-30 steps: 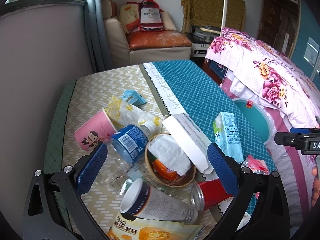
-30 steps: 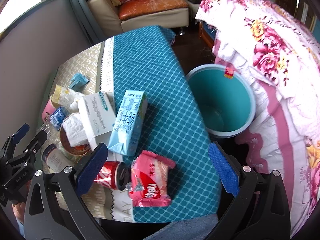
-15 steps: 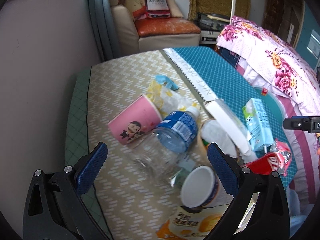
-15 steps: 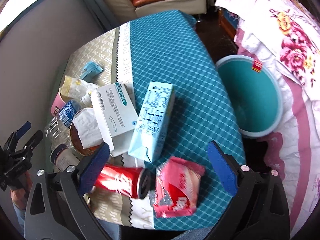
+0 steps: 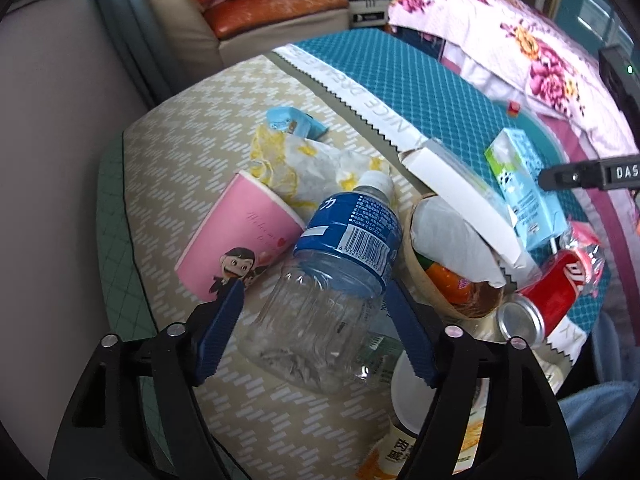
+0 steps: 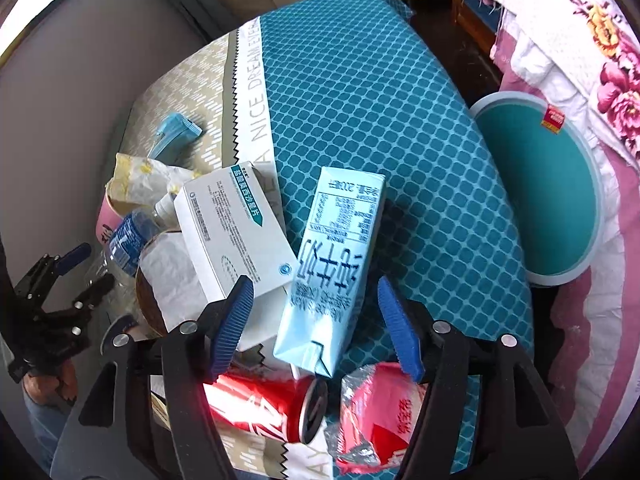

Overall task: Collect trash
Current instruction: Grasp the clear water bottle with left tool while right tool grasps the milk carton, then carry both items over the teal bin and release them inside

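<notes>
Both grippers closing – left gripper (image 5: pixel 316 330) around bottle (image 5: pixel 332 280), right gripper (image 6: pixel 316 326) around carton (image 6: pixel 332 268), neither gripped yet; trash uncollected, bin (image 6: pixel 576 276) at right apparently empty

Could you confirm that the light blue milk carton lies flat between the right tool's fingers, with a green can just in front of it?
Not quite: the can is red, not green, as the right wrist view shows. The milk carton does lie flat between the closing fingers of the right tool.
</notes>
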`<state>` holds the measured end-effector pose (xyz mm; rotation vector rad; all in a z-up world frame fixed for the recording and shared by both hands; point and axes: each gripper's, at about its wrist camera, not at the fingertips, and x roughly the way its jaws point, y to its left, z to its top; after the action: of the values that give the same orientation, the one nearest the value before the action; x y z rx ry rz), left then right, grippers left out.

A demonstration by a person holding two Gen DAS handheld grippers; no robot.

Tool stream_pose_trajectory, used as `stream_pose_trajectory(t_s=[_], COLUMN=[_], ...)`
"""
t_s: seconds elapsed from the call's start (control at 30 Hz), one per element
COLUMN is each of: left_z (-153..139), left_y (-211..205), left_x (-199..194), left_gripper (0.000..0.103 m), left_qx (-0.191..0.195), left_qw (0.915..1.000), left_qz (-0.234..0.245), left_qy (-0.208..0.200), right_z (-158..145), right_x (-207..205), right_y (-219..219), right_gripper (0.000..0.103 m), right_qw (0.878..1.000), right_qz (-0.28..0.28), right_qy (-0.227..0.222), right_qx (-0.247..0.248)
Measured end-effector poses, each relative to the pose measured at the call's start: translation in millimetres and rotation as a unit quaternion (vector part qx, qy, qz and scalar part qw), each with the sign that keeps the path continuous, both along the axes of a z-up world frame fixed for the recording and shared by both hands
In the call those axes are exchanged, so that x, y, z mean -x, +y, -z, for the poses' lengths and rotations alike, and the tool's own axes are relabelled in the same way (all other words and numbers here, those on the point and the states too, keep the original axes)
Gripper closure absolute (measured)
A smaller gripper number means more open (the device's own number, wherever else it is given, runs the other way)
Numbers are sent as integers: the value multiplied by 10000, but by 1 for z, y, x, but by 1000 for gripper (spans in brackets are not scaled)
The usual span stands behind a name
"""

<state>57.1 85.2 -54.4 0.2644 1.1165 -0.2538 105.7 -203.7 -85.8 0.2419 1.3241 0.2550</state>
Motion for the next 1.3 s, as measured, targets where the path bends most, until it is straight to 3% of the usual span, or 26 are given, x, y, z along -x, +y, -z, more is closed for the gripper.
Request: stream_pose_trajectory(t_s=[0.3,0.33,0.37,0.43,0.57,1.0,1.3], left_z=[36,39,39,39,26,-23,-65], left_y=[-12,-13,-14,-12,-6,4,-4], left_x=[-18,-18,-18,-17,-13,7,15], left_gripper=[22,22,23,31,33,37,37], left_qx=[-311,-287,-276,-149,153,608,798], left_qw=[9980,9980,9981,9986,9991,9964,9920], left_qz=[303,307,300,223,-50,-589,-918], left_qy=[459,465,457,454,398,55,-340], right_z=[30,32,34,36,24,-14,-21], right_x=[-8,-8,-7,-5,-3,-4,5], right_y=[3,3,2,2,2,-16,-47], right_gripper=[41,43,56,61,68,68,68], right_qw=[9993,9992,9991,9991,9988,9943,9900], right_qz=[65,75,81,32,-60,-39,151], right_qy=[355,371,380,337,123,-384,-490], right_qx=[-73,-114,-156,-262,-472,-997,-1317])
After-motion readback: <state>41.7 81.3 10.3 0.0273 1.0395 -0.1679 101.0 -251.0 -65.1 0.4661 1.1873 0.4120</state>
